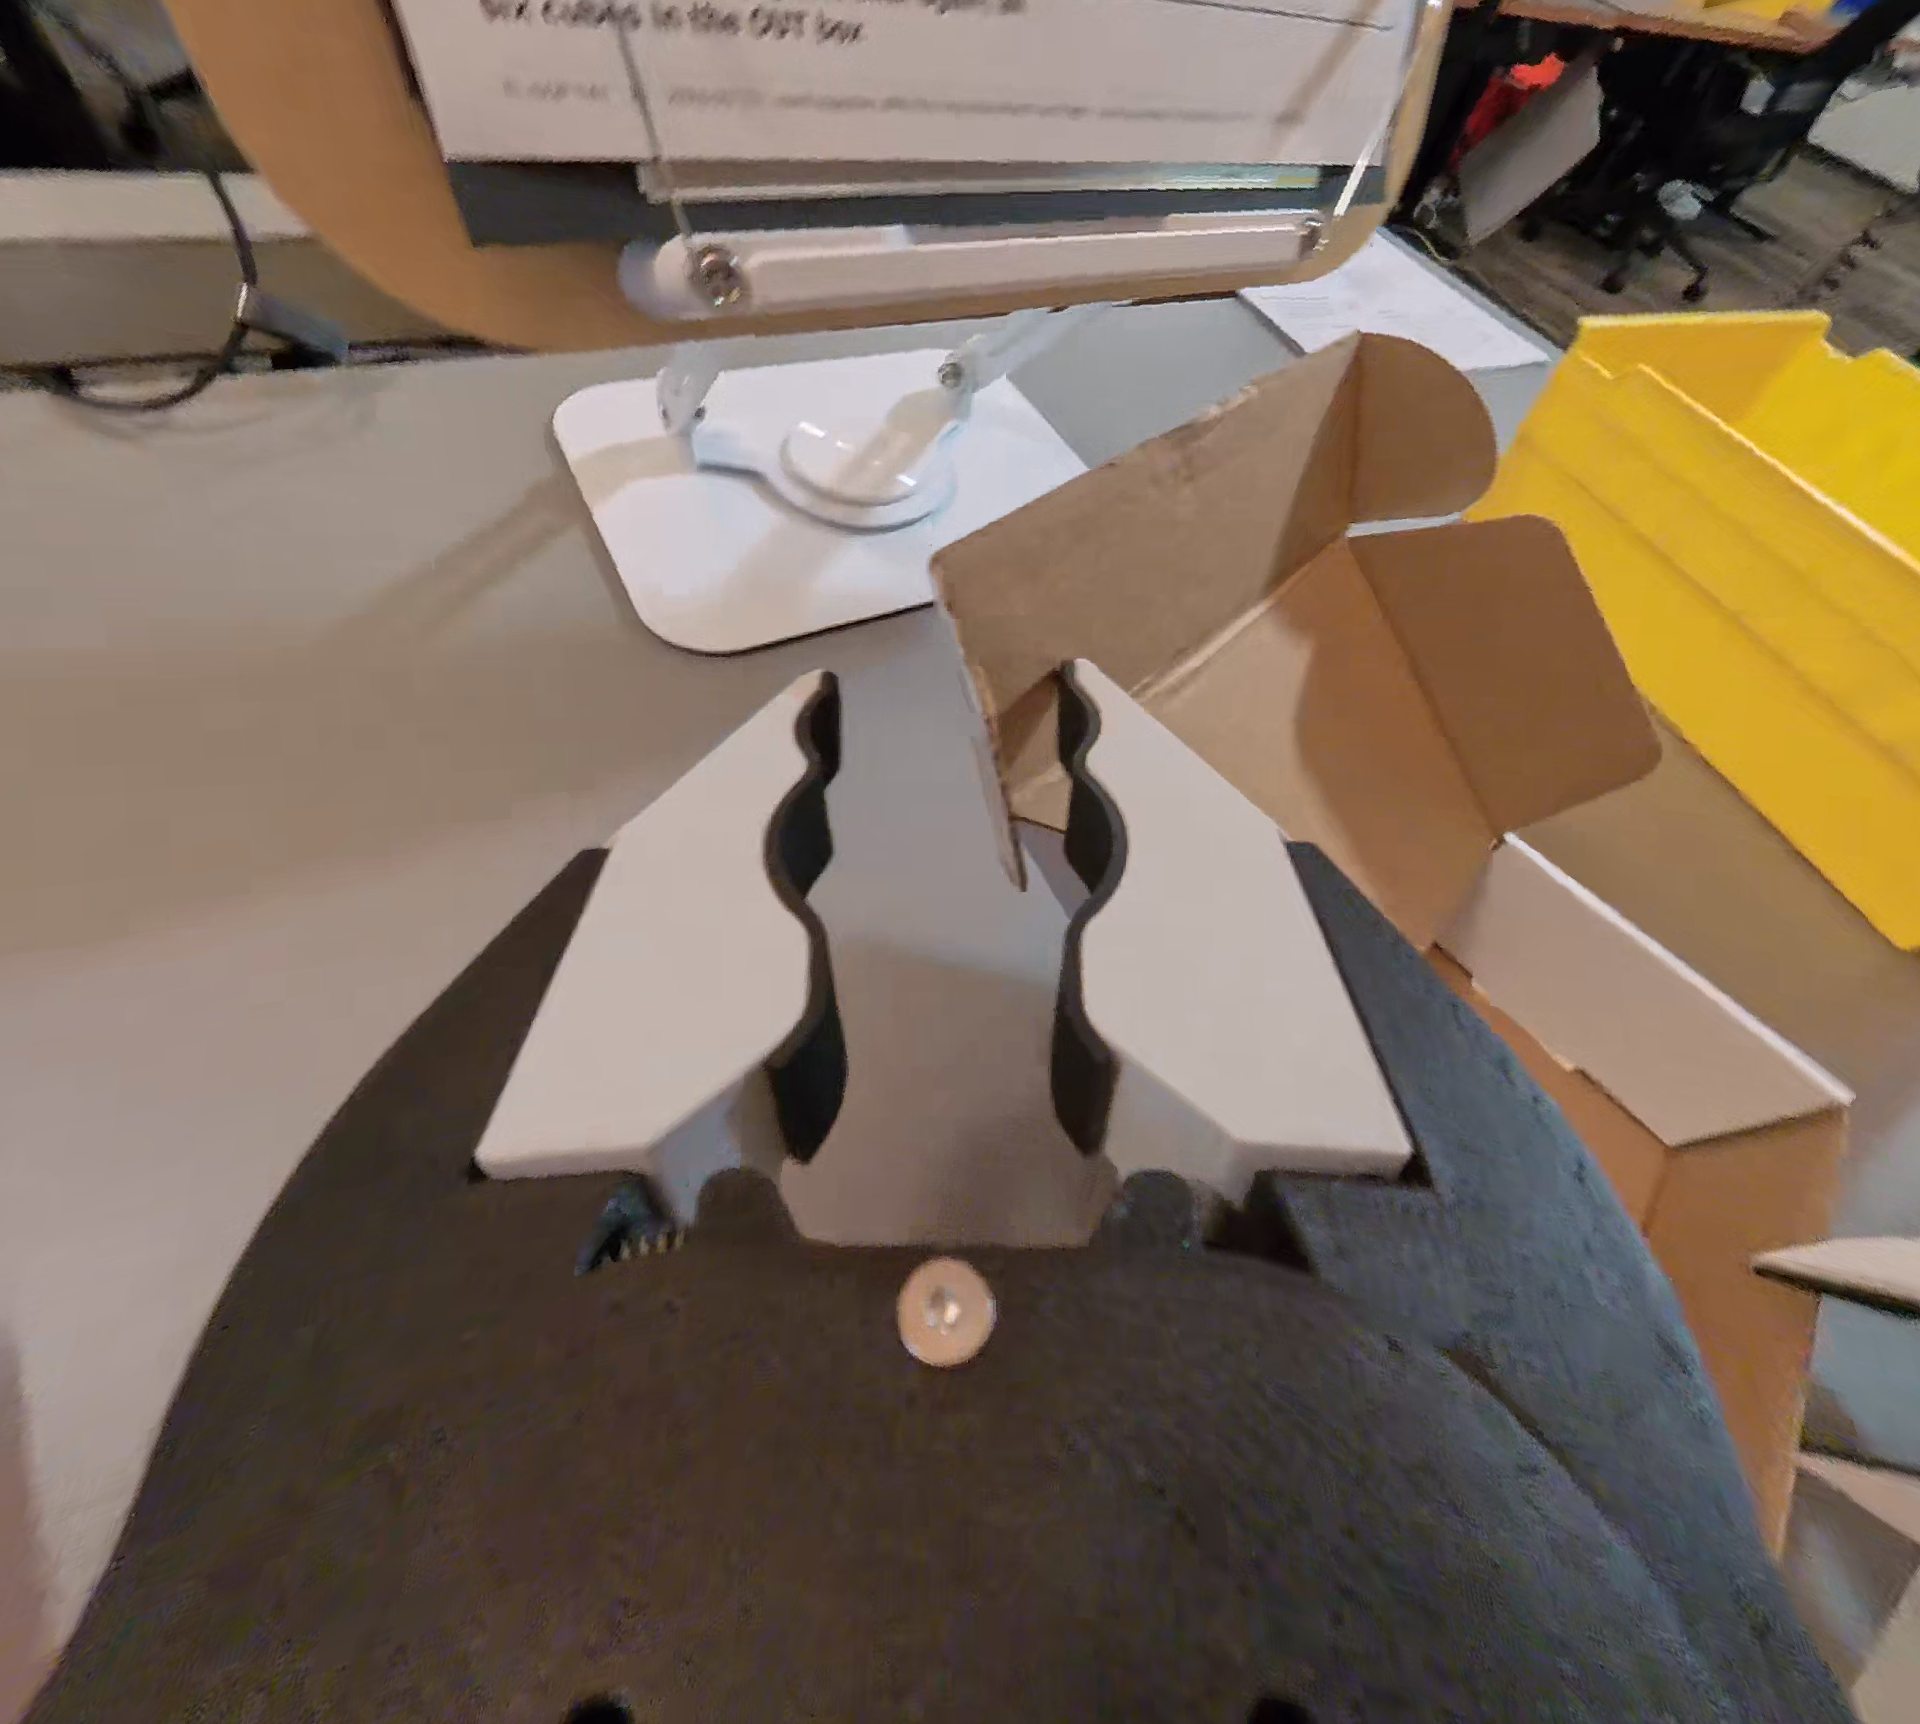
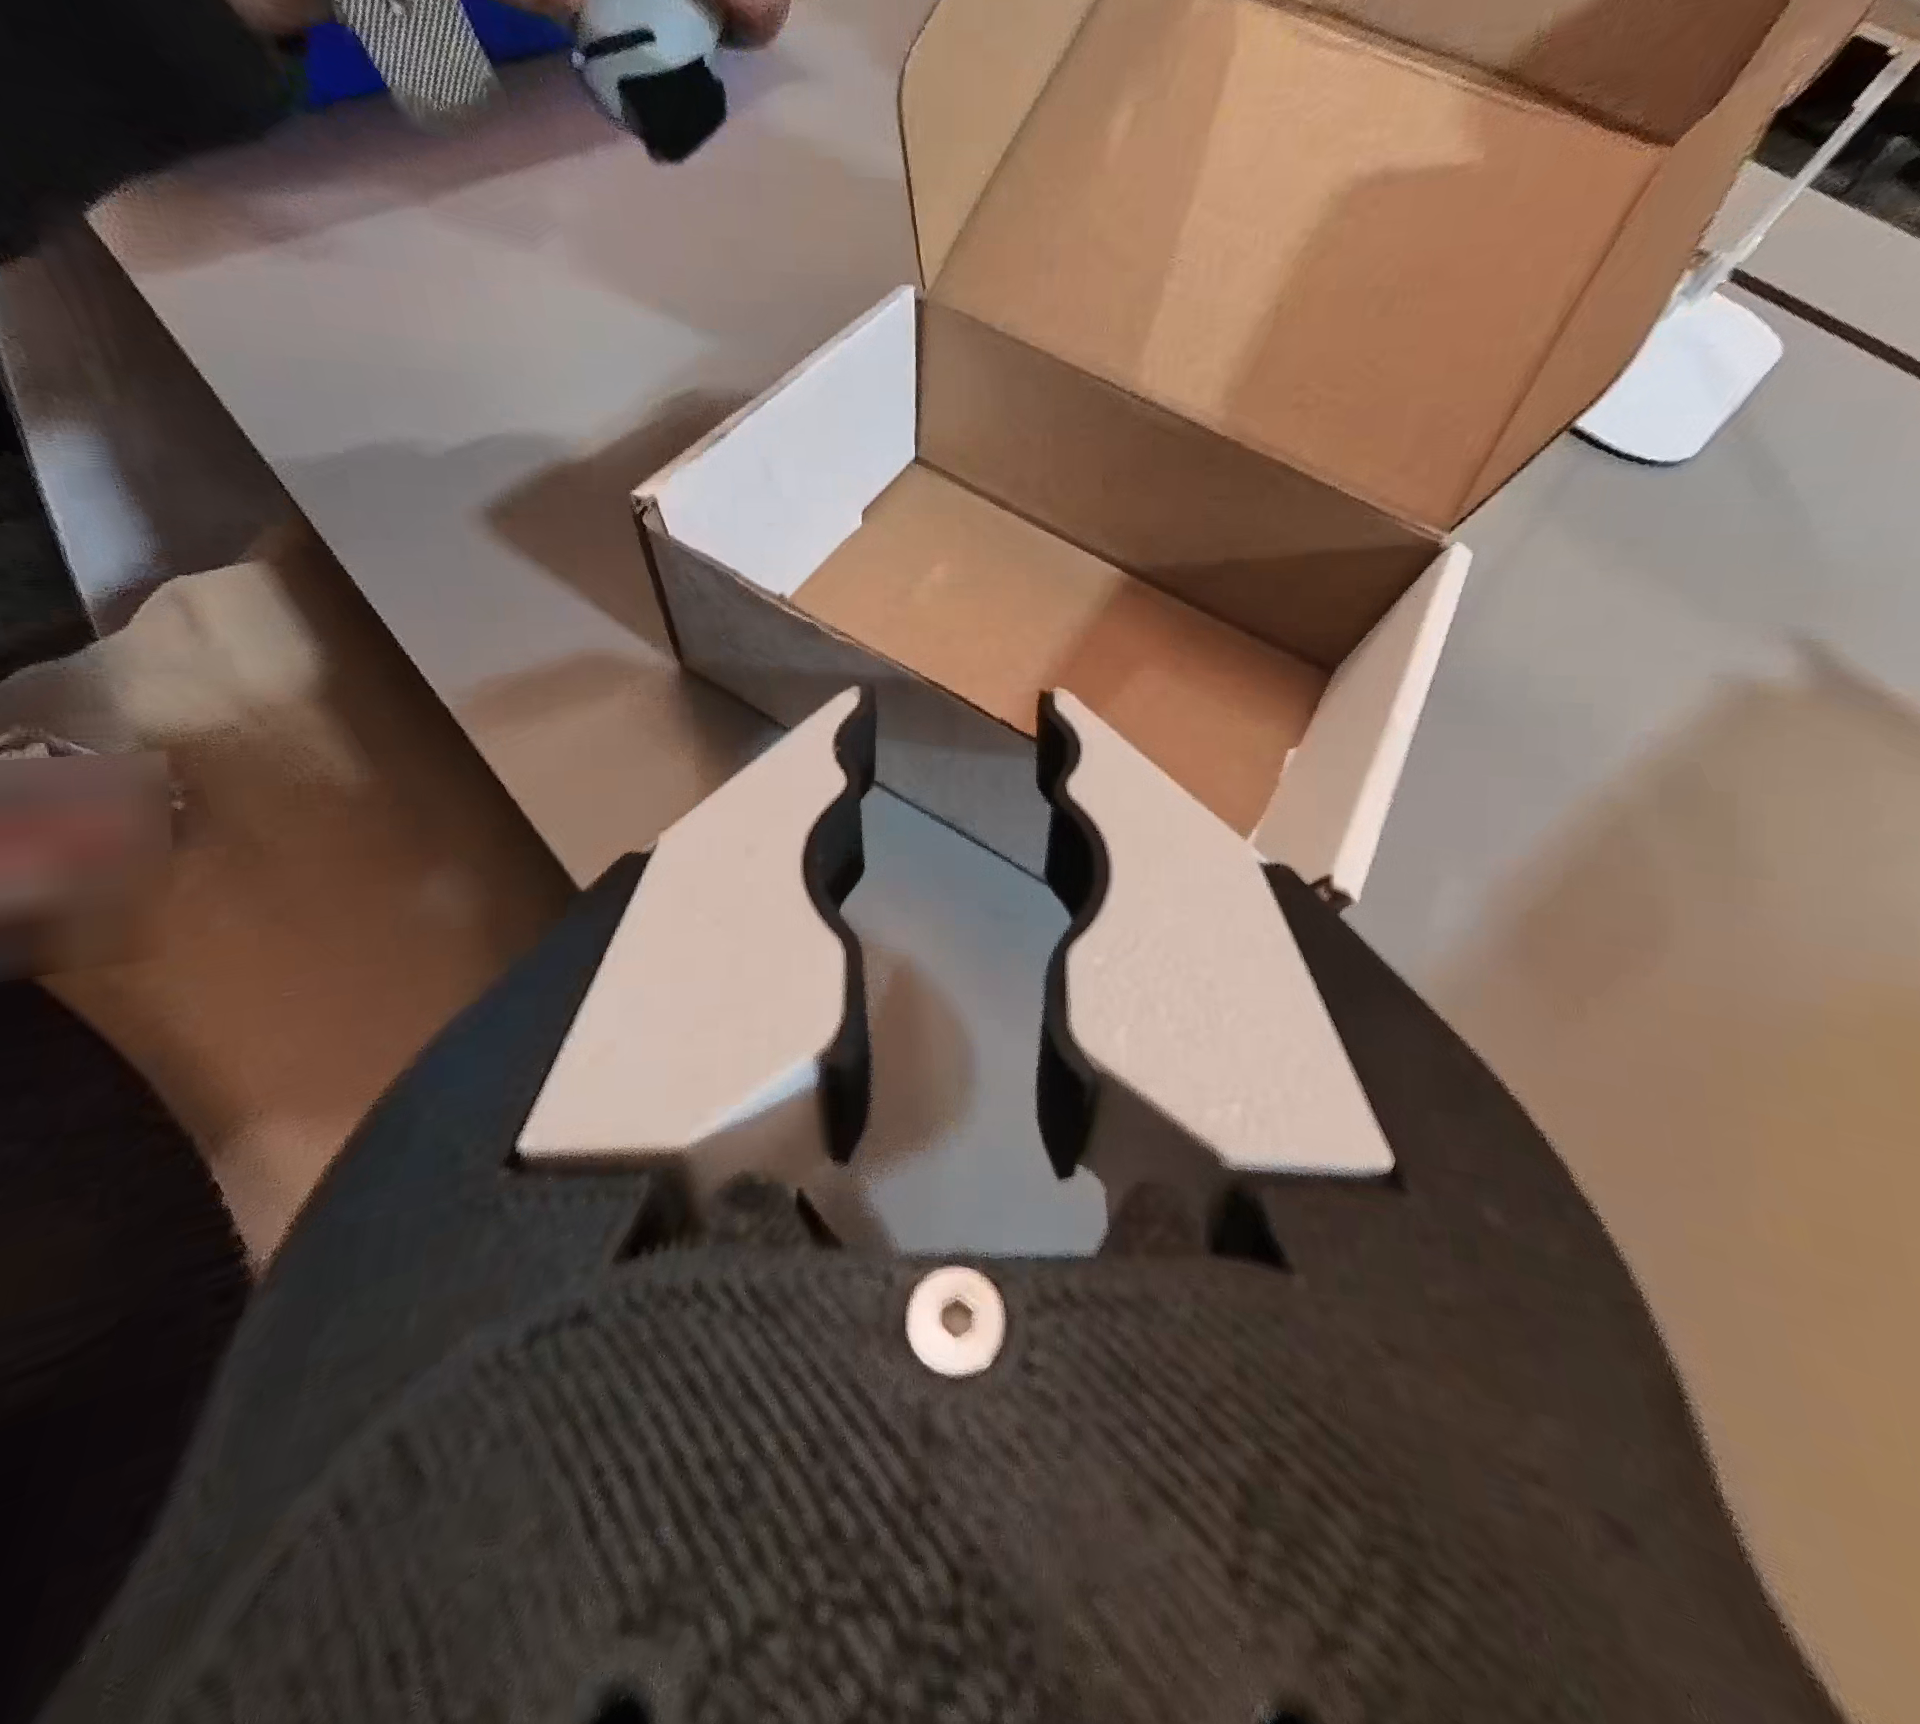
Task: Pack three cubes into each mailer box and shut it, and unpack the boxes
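Observation:
An open mailer box (image 2: 1049, 635), white outside and brown inside, stands on the table and holds nothing. No cubes are in view. Its lid (image 2: 1278, 220) stands up at the back. My right gripper (image 2: 954, 718) is open and empty, with its tips over the box's near wall. In the left wrist view the lid (image 1: 1195, 531) rises at the right, and one corner edge of it hangs between the jaws of my left gripper (image 1: 951, 708), close to the right finger (image 1: 1174, 926). That gripper is open and does not pinch the lid. A hand holds the left gripper's handle (image 2: 655, 12).
A yellow bin (image 1: 1714, 552) stands right of the box. A sign holder (image 1: 883, 12) on a white stand base (image 1: 748, 552) stands behind it. The beige table (image 1: 312, 687) ends at an edge on the left (image 2: 312, 469). Another cardboard piece (image 1: 1839, 1269) shows at the lower right. The left gripper's tips are roughly 25 cm from the right gripper's.

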Tool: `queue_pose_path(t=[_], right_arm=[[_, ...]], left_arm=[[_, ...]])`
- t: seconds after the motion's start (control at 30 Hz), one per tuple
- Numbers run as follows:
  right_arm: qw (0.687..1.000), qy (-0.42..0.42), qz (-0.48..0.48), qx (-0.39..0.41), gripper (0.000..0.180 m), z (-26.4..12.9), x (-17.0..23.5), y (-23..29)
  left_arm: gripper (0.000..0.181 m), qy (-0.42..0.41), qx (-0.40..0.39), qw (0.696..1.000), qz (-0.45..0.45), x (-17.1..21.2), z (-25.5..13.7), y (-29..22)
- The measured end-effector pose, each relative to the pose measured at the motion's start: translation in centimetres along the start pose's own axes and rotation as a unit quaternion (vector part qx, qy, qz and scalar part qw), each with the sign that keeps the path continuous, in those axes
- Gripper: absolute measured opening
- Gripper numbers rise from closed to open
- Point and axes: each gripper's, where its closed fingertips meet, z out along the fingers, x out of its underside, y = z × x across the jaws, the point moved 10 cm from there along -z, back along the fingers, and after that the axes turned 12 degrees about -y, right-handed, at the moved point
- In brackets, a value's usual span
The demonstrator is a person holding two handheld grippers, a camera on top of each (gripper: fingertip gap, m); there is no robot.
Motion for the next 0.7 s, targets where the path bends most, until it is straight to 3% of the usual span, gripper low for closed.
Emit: queue_pose_path(t=[0.17, 0.53, 0.7], right_arm=[[0.999, -0.024, 0.006, 0.021, 0.04, 0.2, -0.1, -0.2], [0.997, -0.057, -0.035, 0.035, 0.043, 0.2, -1.1, 0.2], [0.995, -0.085, -0.023, 0.035, 0.043, 0.2, -1.8, -0.4]], left_arm=[[0.072, -0.059, 0.017, 0.993, -0.1, 0.2, -1.8, 0.5], [0.076, -0.187, 0.02, 0.972, -0.141, -0.8, -7.8, 0.8], [0.077, -0.189, -0.019, 0.978, -0.084, -0.6, -10.1, 1.6]])
